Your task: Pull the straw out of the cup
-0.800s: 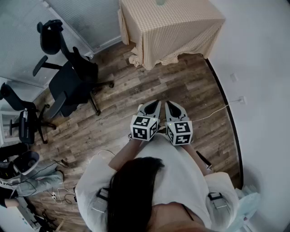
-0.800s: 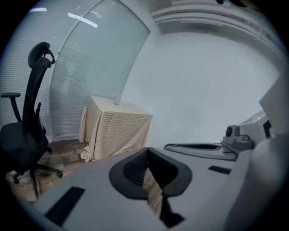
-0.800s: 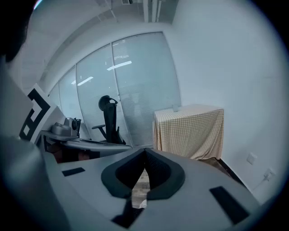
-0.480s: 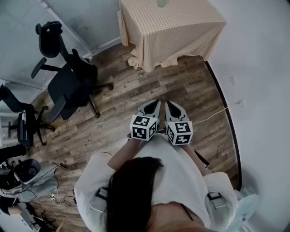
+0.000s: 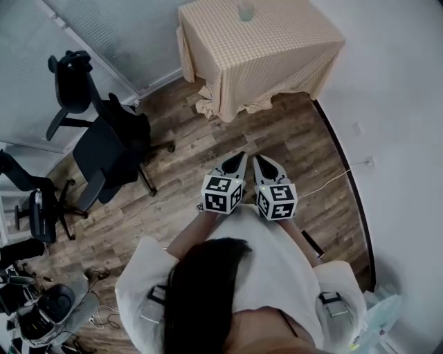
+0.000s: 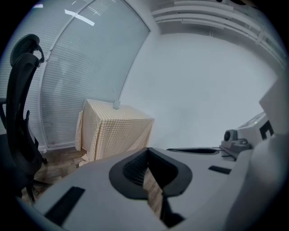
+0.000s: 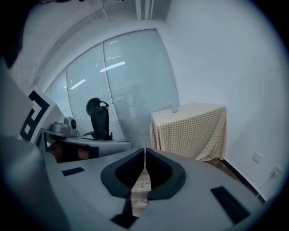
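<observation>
A pale cup (image 5: 246, 10) stands at the back of a small table (image 5: 263, 55) draped in a yellow checked cloth, far ahead of me across the wood floor. It is too small to tell whether a straw is in it. The cup (image 6: 116, 104) also shows on the table top in the left gripper view, and the cup (image 7: 174, 108) in the right gripper view. My left gripper (image 5: 239, 158) and right gripper (image 5: 258, 160) are held side by side close to the person's body, both pointing toward the table. Each is shut with nothing between its jaws.
Black office chairs (image 5: 111, 135) stand at the left on the wood floor. A white wall (image 5: 401, 104) with a socket and cable (image 5: 367, 162) runs along the right. Blinds (image 5: 131, 34) cover the window behind the table. Gear and cables (image 5: 41, 311) lie at lower left.
The table has come further into the head view, and the cup on it now shows. Both grippers stay shut and side by side in front of the body.
</observation>
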The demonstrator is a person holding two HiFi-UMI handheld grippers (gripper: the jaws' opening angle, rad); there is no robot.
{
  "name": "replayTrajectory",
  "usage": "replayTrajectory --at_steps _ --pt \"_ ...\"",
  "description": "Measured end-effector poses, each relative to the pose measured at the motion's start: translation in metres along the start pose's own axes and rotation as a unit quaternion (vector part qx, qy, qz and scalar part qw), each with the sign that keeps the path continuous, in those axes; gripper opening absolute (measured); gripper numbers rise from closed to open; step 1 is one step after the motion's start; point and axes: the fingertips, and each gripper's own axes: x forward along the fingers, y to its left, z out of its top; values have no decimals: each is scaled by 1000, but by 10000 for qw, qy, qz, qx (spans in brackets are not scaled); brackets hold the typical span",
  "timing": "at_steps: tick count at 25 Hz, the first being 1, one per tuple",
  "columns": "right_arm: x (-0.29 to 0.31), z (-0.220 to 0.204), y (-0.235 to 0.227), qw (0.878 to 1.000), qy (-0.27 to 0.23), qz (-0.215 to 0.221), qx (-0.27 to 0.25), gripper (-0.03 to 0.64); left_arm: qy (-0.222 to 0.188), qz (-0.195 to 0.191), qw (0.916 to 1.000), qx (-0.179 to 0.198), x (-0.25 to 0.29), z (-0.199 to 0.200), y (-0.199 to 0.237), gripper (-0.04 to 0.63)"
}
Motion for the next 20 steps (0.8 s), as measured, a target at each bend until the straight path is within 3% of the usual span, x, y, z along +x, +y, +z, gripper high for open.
replayTrajectory --at_steps 9,20 --pt "46 28 0 9998 -10 -154 96 35 202 -397 9986 302 32 30 30 9" --pt "72 40 -1 9979 -116 -369 520 35 143 -532 9984 122 39 48 67 9"
